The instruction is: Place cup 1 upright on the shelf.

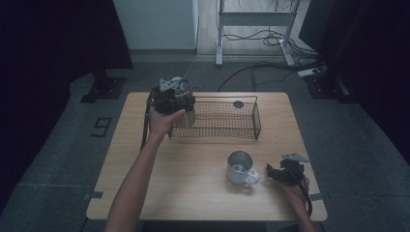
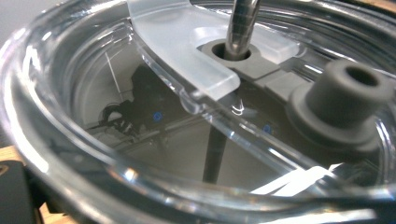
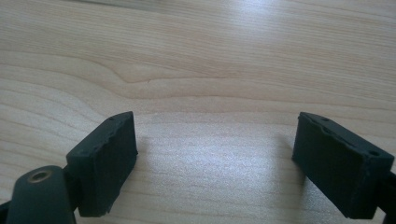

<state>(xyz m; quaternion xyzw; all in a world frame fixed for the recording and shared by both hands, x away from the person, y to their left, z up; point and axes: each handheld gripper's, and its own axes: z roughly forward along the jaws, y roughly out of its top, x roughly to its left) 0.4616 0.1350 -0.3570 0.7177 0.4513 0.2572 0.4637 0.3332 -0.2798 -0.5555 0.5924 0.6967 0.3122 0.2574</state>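
Resting on table (image 1: 193, 169): one mug (image 1: 240, 167), one wire basket (image 1: 227, 118), one lidded tumbler (image 1: 183, 104).

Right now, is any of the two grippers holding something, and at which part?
The left gripper appears to hold a tumbler with a clear lid and metal straw, probably at its body; the exact contact is hidden. The right gripper is open over bare table.

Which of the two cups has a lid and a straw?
The tumbler held by the left gripper beside the wire basket. It has a clear lid and a metal straw; the mug is open and stands alone.
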